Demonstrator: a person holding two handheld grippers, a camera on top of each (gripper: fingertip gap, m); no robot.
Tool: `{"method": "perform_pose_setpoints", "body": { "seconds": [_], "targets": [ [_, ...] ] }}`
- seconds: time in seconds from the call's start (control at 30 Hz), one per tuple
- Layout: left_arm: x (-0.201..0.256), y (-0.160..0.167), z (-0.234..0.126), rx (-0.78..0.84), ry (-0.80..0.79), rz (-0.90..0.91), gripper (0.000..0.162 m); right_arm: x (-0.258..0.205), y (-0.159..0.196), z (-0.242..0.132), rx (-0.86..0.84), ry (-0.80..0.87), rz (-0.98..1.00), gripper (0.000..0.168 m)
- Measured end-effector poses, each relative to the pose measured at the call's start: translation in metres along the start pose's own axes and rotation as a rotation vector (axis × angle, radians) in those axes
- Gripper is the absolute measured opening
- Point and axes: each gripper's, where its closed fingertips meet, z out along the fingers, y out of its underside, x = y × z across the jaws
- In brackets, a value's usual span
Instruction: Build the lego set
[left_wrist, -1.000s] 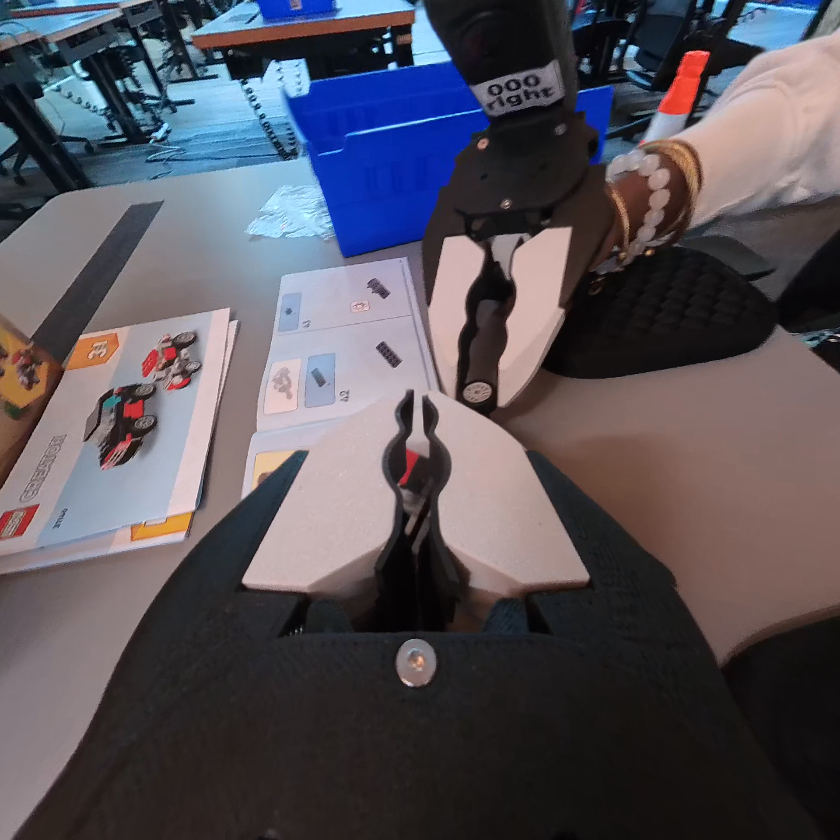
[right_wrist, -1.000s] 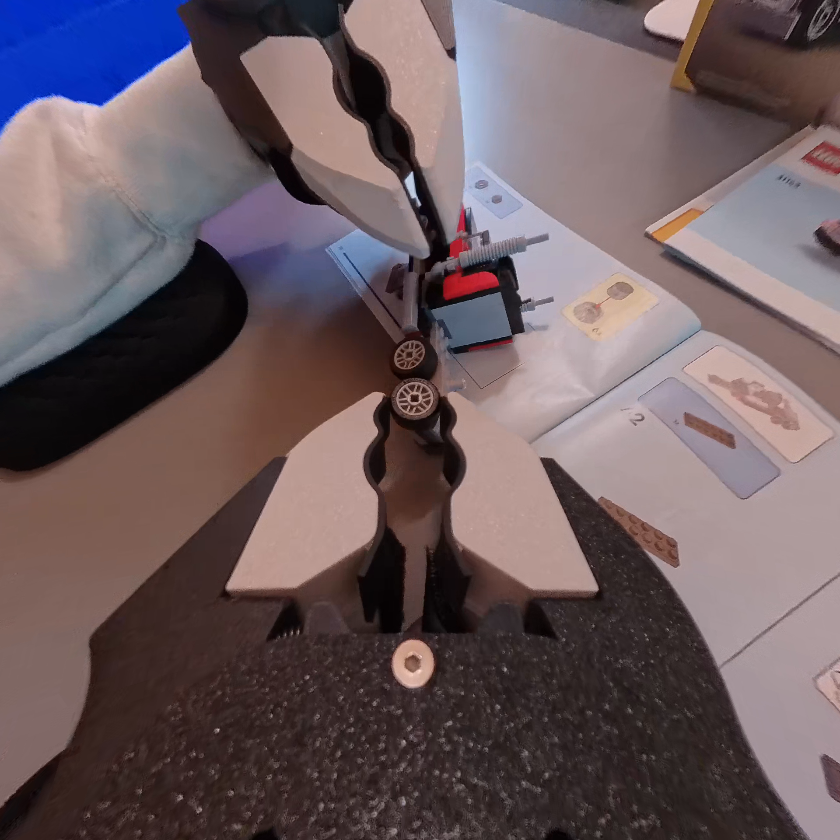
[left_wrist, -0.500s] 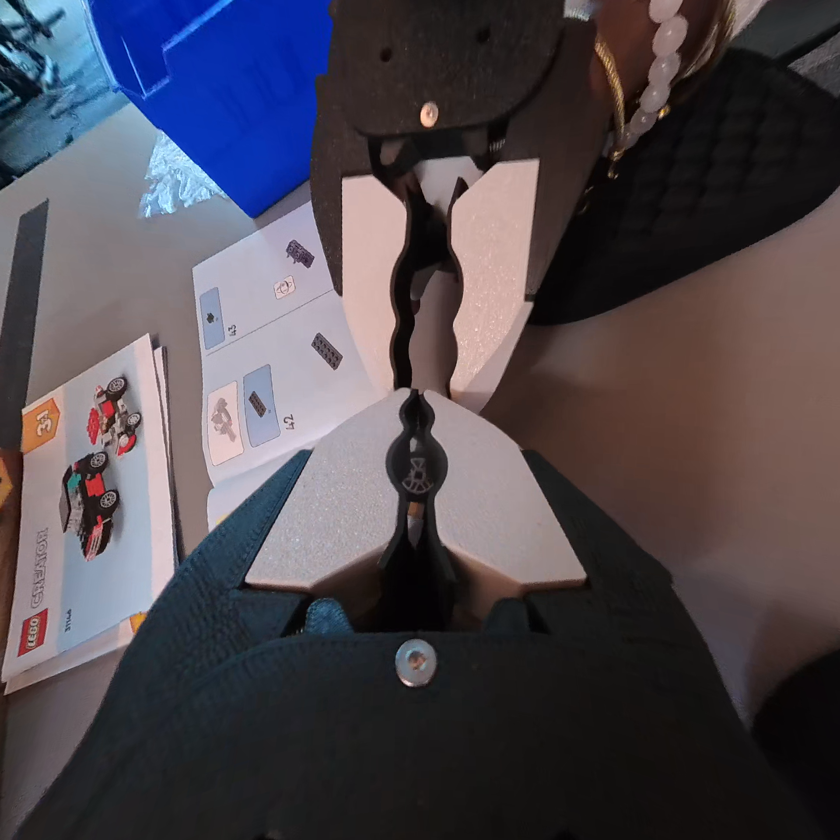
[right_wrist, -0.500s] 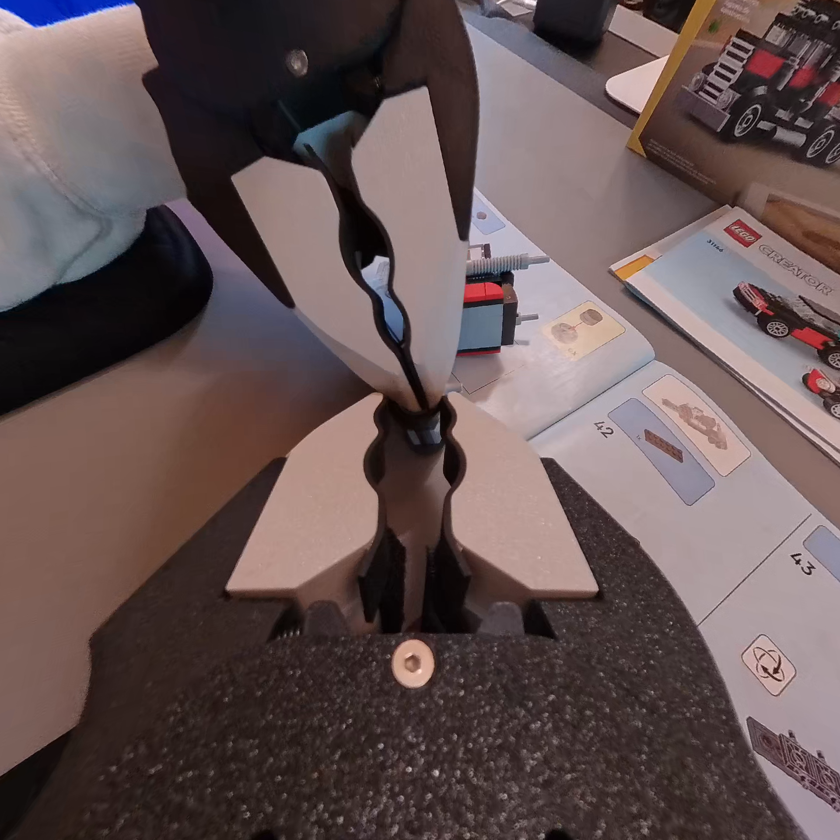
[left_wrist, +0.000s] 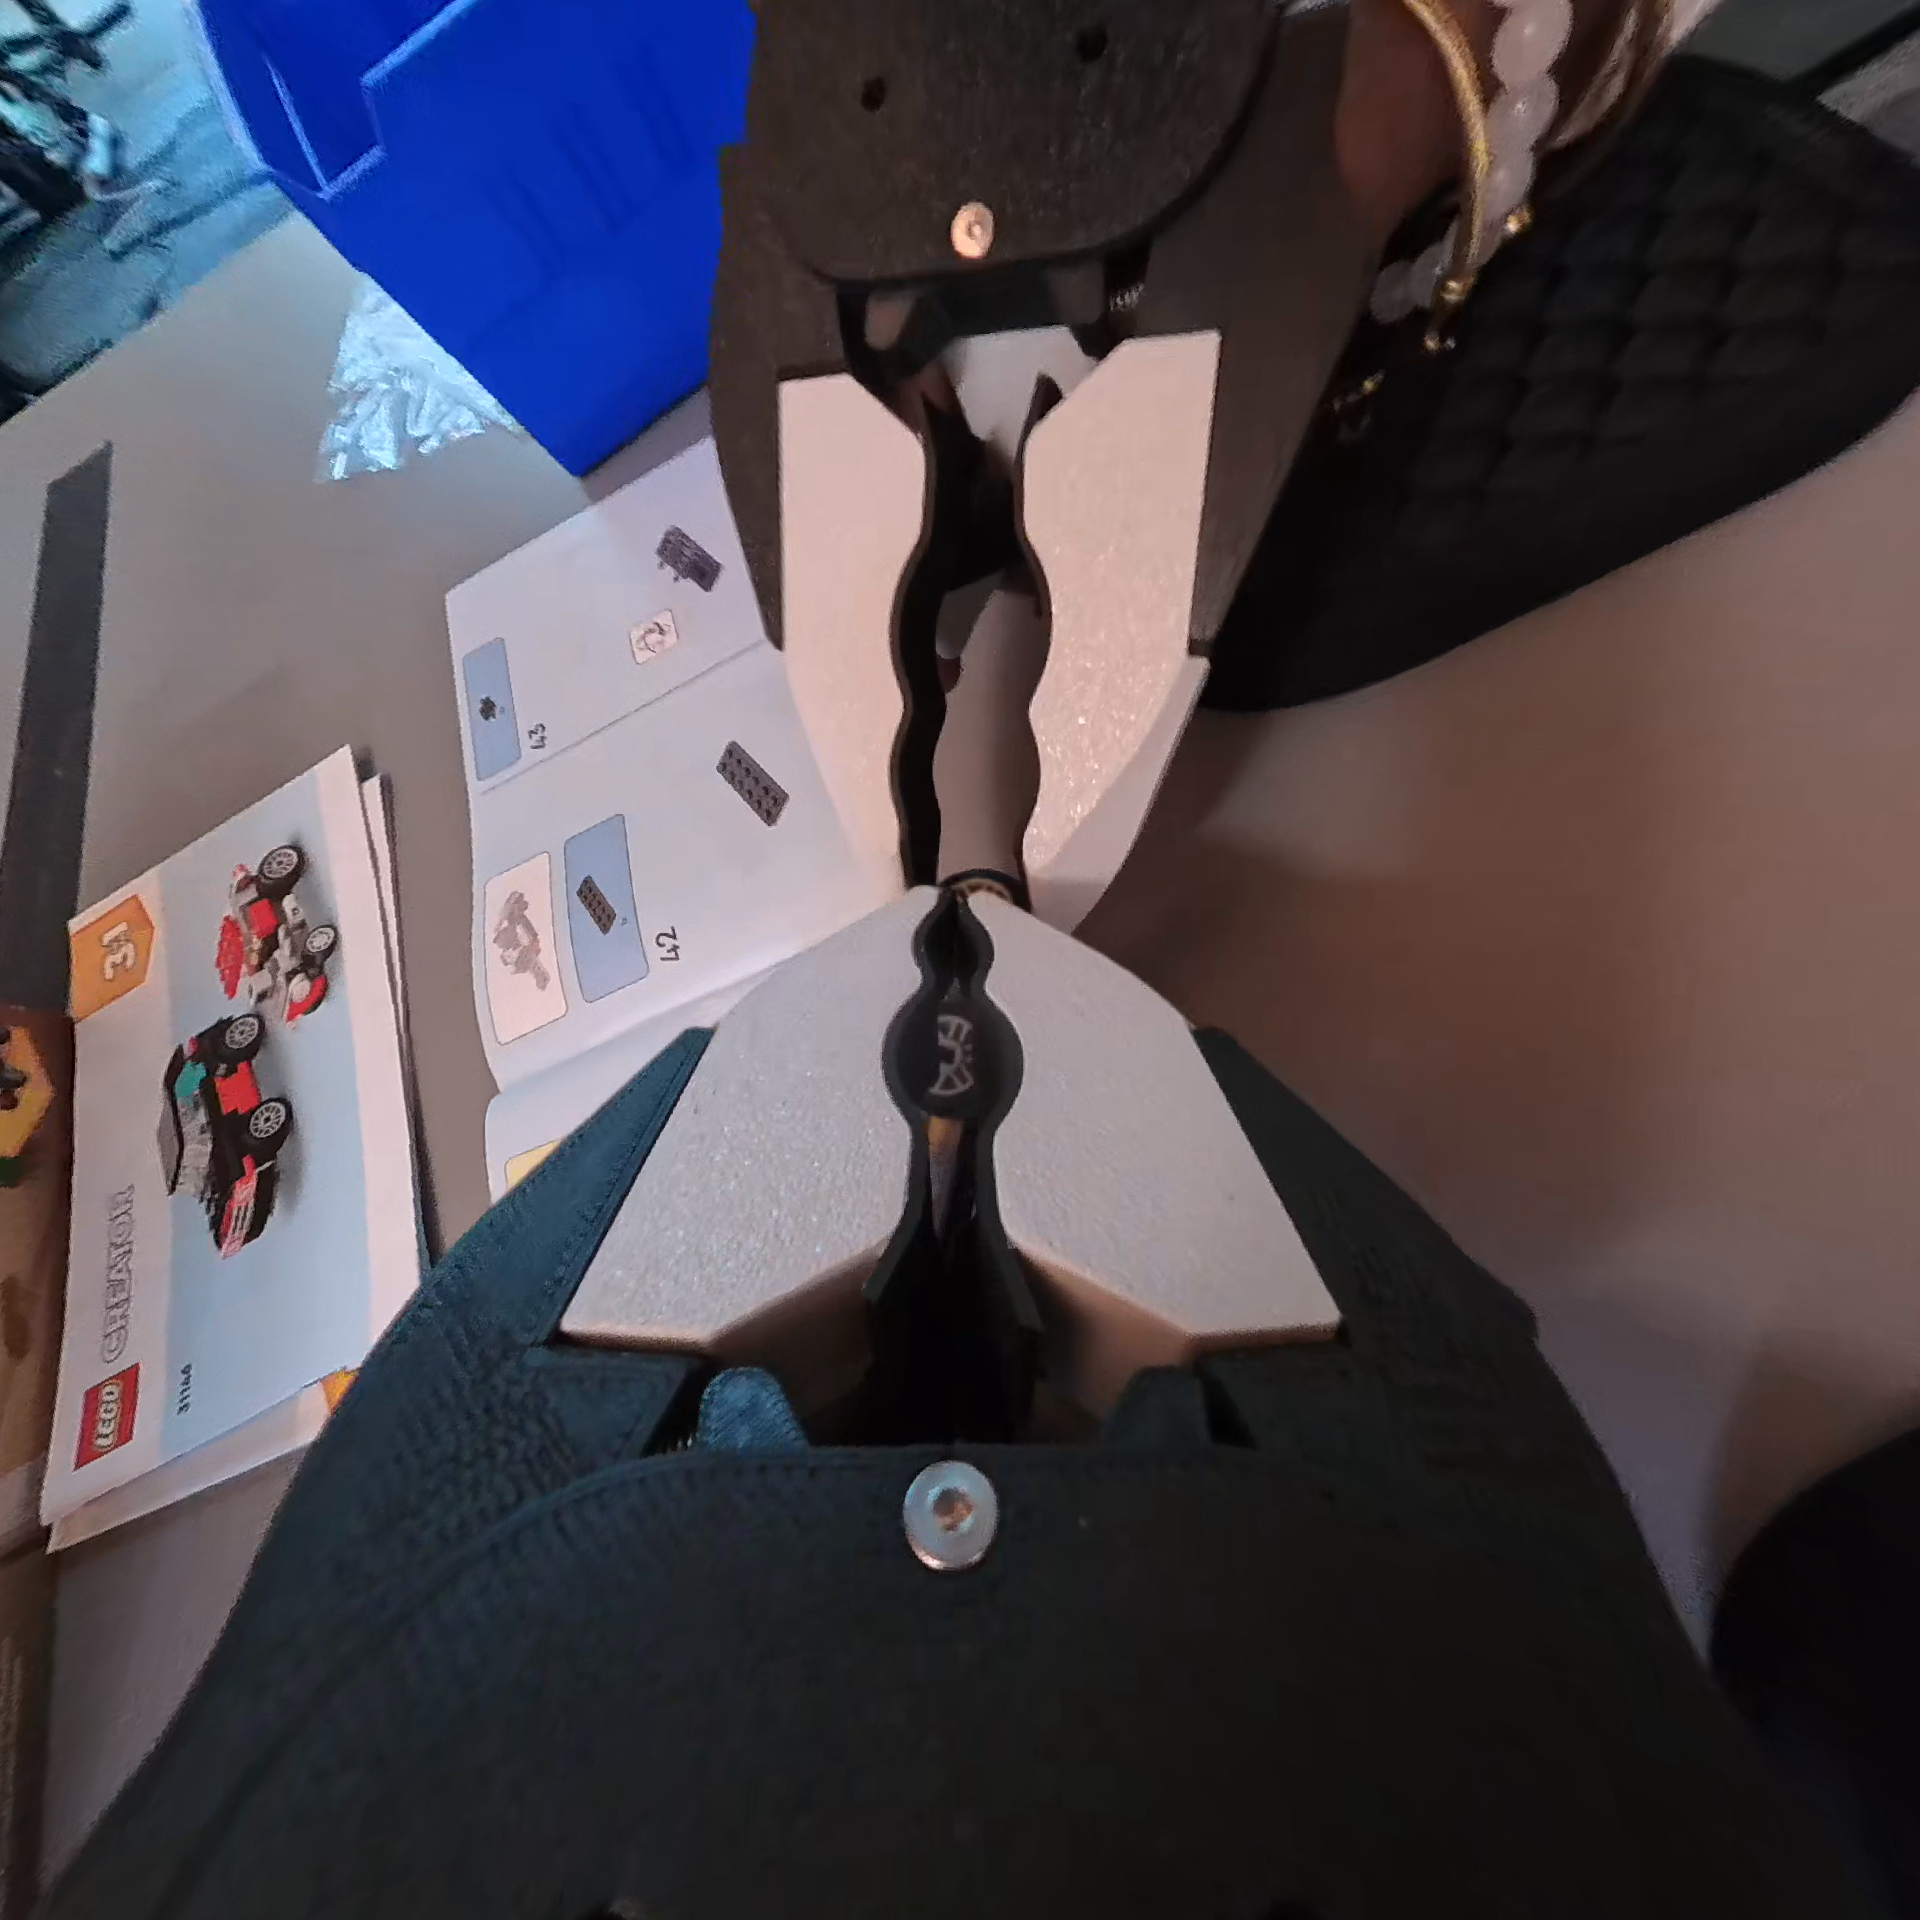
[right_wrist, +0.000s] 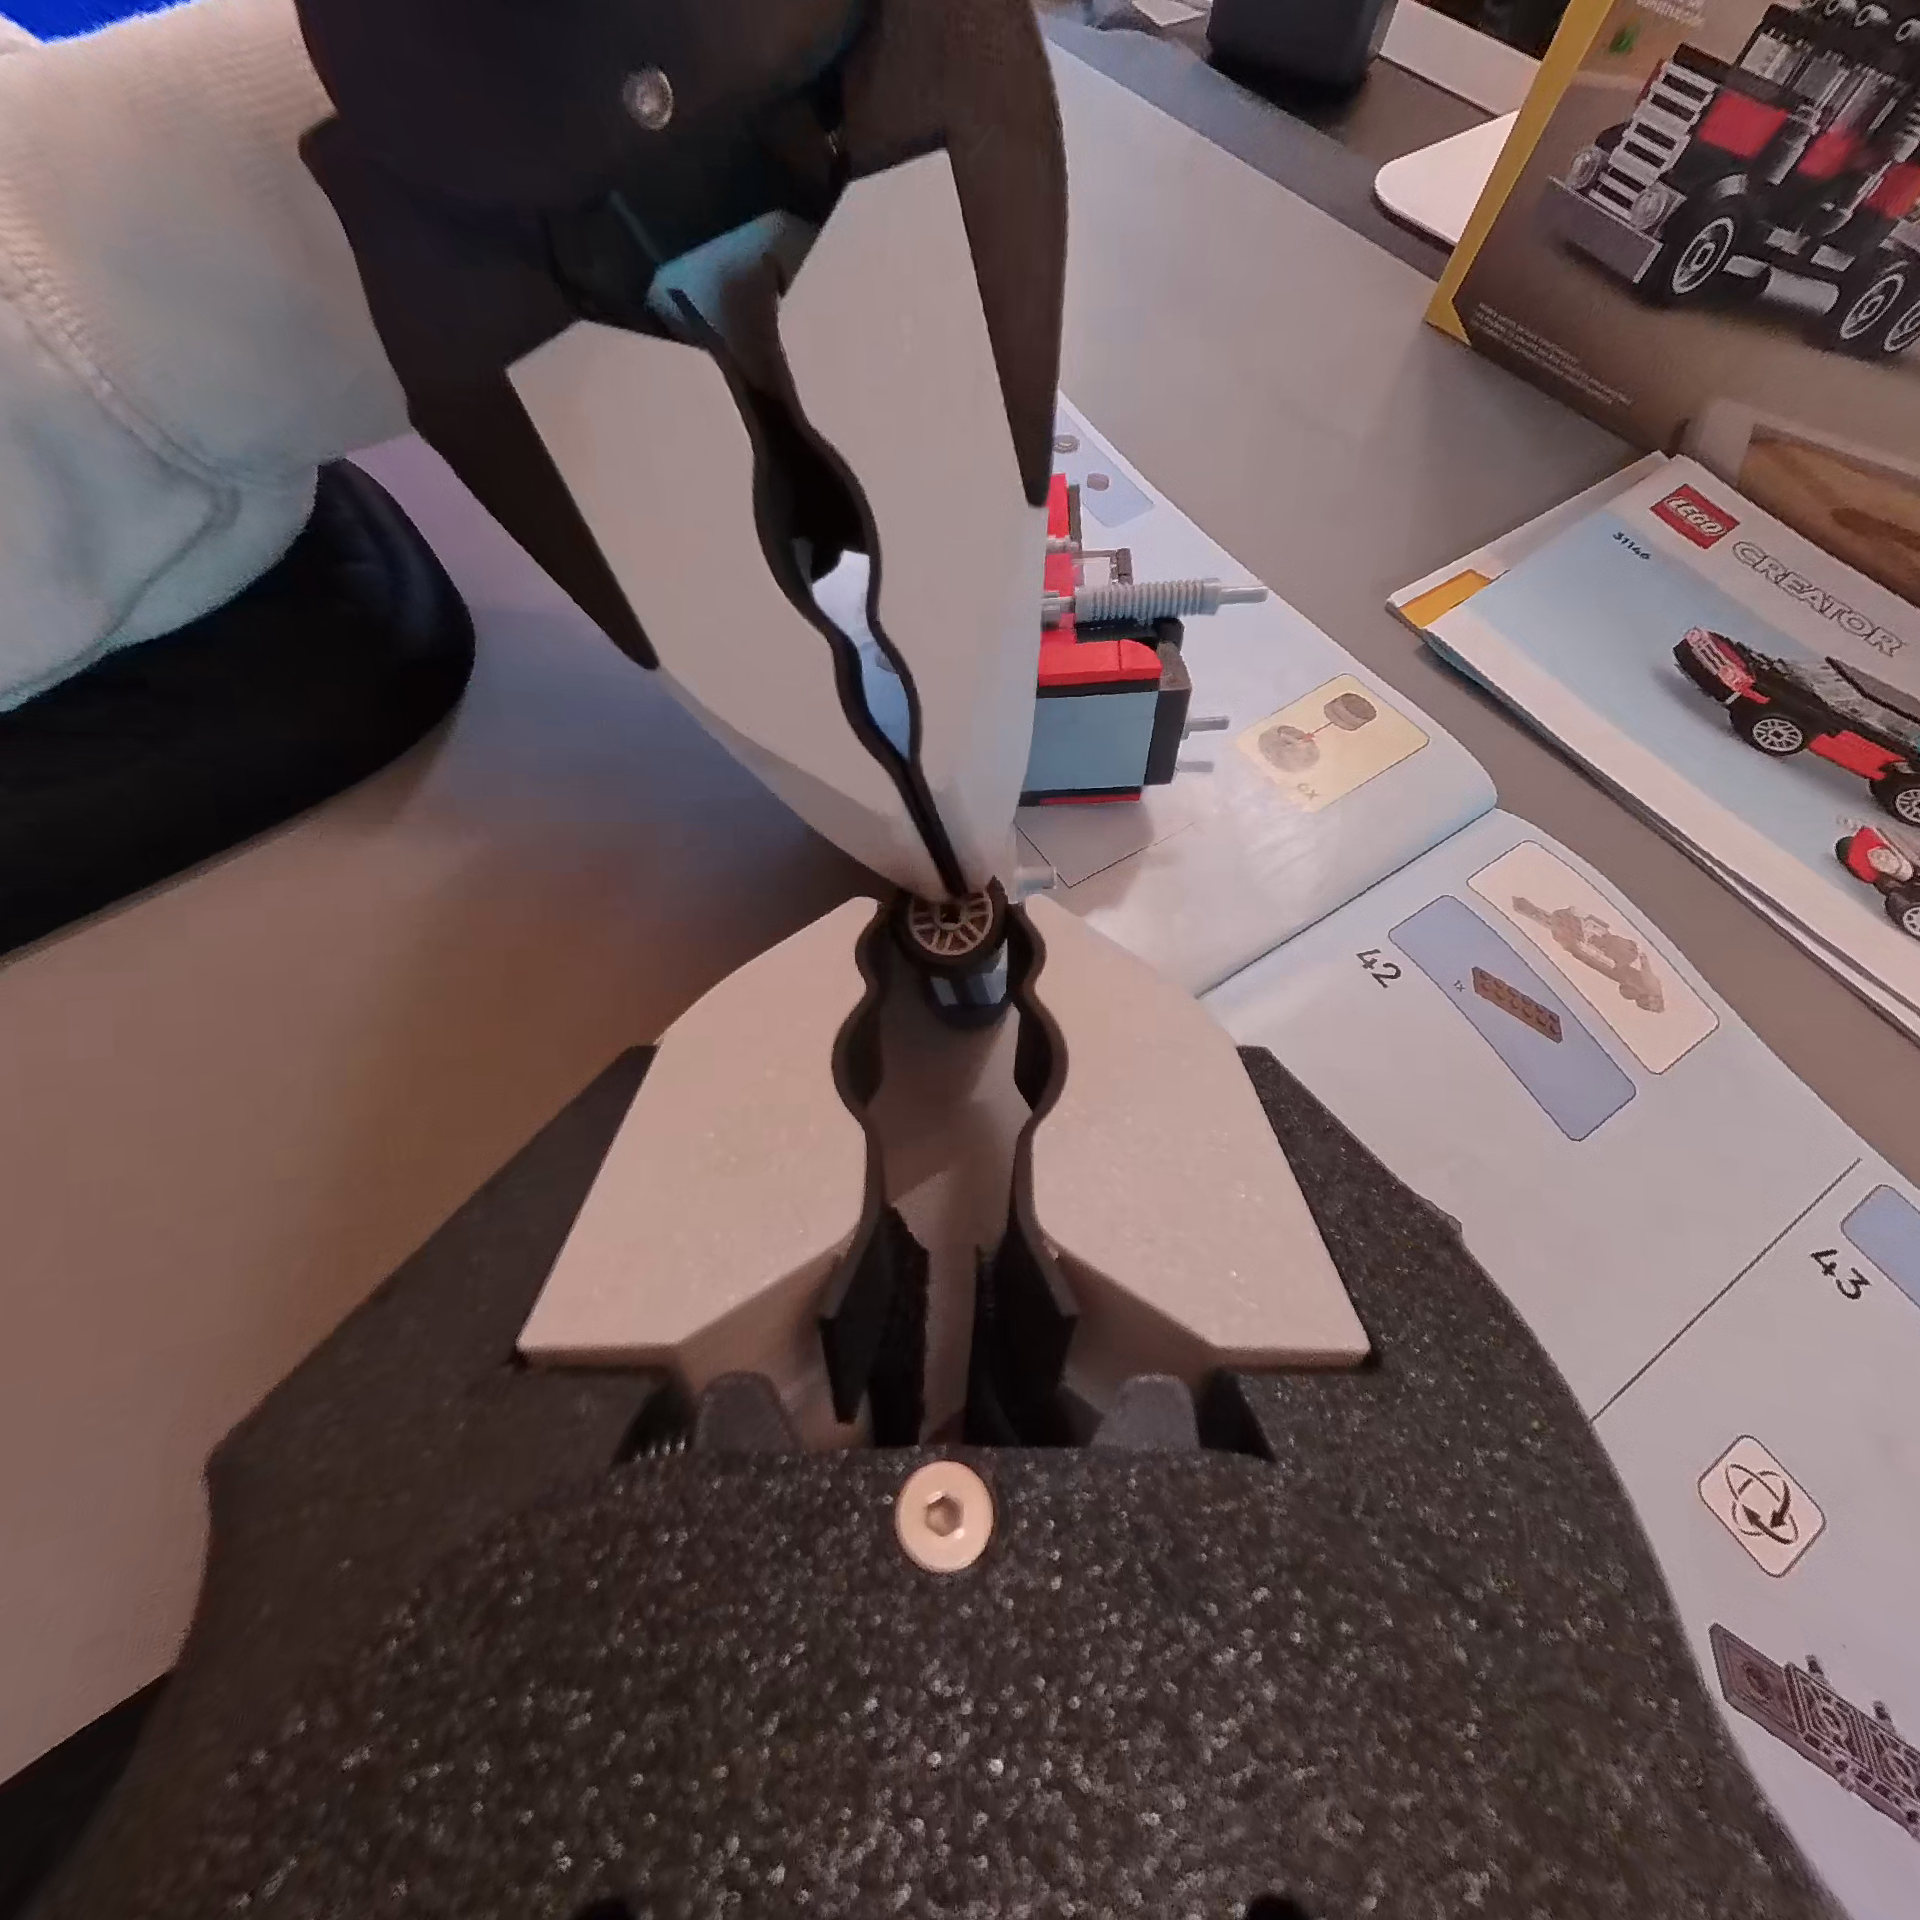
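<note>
My left gripper (left_wrist: 951, 912) is shut on a small black round piece (left_wrist: 951, 1060), a tyre or wheel, seated in the round gap between its fingers. My right gripper (right_wrist: 951, 920) is shut on a small wheel (right_wrist: 951, 925) with a grey rim and dark tyre. The two grippers meet tip to tip above the table: the right gripper (left_wrist: 971, 873) points down at mine in the left wrist view, and the left gripper (right_wrist: 961, 883) touches the wheel in the right wrist view. The part-built red, black and light-blue truck (right_wrist: 1091, 717) stands on the open instruction booklet (right_wrist: 1351, 935), behind the left gripper.
A closed booklet (left_wrist: 229, 1091) and the set's box (right_wrist: 1714, 177) lie beyond the open booklet (left_wrist: 623, 779). A loose dark plate (left_wrist: 751, 784) lies on its page. A blue bin (left_wrist: 520, 208), a crumpled plastic bag (left_wrist: 395, 405) and a black cushion (left_wrist: 1610, 364) are nearby.
The left gripper has left the truck on the booklet and risen. Both grippers have closed in until their tips meet at the wheel. Little has changed in the last half second.
</note>
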Motion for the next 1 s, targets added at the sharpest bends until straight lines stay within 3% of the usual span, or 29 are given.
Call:
{"method": "perform_pose_setpoints", "body": {
  "seconds": [0.8,1.0],
  "targets": [
    [-0.003,0.016,-0.007,0.028,0.021,-0.155,0.000,0.004,-0.003,0.009,-0.071,-0.038,0.015,0.021],
    [-0.005,0.014,-0.005,-0.006,-0.008,-0.118,0.000,0.006,-0.002,0.008,-0.051,-0.072,0.060,0.021]
  ]
}}
